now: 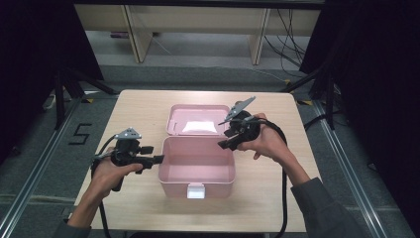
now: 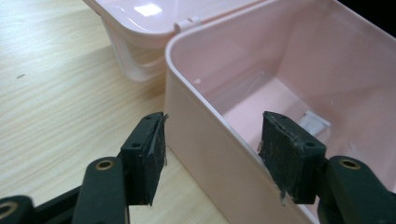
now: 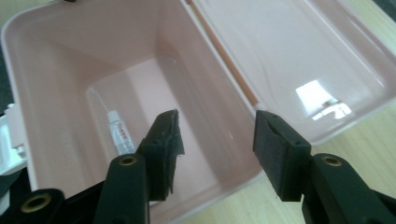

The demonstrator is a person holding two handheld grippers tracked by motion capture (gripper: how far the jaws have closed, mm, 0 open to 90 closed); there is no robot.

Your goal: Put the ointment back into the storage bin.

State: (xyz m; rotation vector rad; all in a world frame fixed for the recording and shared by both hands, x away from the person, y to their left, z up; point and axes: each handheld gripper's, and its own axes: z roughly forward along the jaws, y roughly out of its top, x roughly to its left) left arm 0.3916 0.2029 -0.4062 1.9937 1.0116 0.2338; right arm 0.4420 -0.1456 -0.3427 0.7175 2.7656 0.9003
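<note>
So there's a pink plastic box (image 1: 196, 168) sitting open in the middle of the wooden table (image 1: 143, 106), lid (image 1: 197, 120) flipped flat back on the far side, white latch (image 1: 195, 191) on the near wall. The left gripper (image 1: 157, 159) is right at the box's left wall with its jaws spread wide and holding nothing; in the left gripper view one pad sits outside that wall and the other over the inside, so it straddles the rim. The right gripper (image 1: 224, 144) hangs over the back right corner near the hinge, jaws also wide apart and empty. Down on the floor of the box lies a little clear tube (image 3: 117, 134) with red print, long axis running along the box's length. My guess is the right one is better placed to reach it, pointing down in. Box looks smooth, glossy, rounded corners.
</note>
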